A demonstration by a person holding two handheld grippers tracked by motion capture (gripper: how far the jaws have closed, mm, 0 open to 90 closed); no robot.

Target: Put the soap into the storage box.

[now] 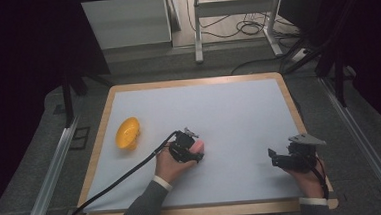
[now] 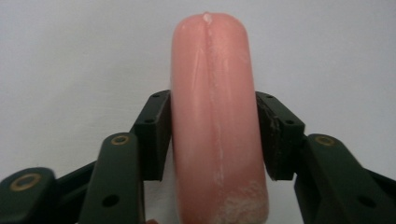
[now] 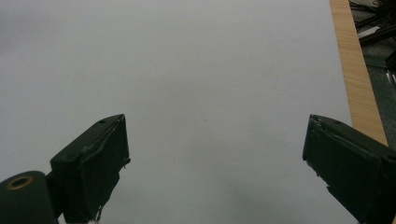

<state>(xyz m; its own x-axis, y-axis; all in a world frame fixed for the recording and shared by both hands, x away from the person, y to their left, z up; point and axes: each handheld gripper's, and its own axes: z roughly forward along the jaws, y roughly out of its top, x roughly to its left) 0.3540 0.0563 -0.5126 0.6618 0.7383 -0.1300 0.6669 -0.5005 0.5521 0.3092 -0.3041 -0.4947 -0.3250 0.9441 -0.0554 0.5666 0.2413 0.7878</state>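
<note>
Clamping the pink sausage (image 2: 217, 121) across its middle, the left gripper (image 1: 187, 149) is holding it low over the white table (image 1: 239, 114), likely for carrying to the yellow bowl (image 1: 128, 133); the right gripper (image 3: 215, 154) is waiting, jaws wide apart.

- The left gripper (image 1: 197, 149) sits low over the white table (image 1: 239, 114), near its middle and a little toward the person.
- Its jaws stand close together, pads pressed against both sides of a pink sausage (image 2: 215, 121).
- The left hand (image 1: 169, 165) wraps the gripper's body from behind; the grey-sleeved forearm runs back to the table's near edge, and a black cable trails off alongside it.
- The right gripper (image 1: 273, 156) hovers over the table's near right corner, pointing left.
- Its jaws stand wide apart, nothing between them.
- The right hand (image 1: 307, 173) holds it from below.
</note>
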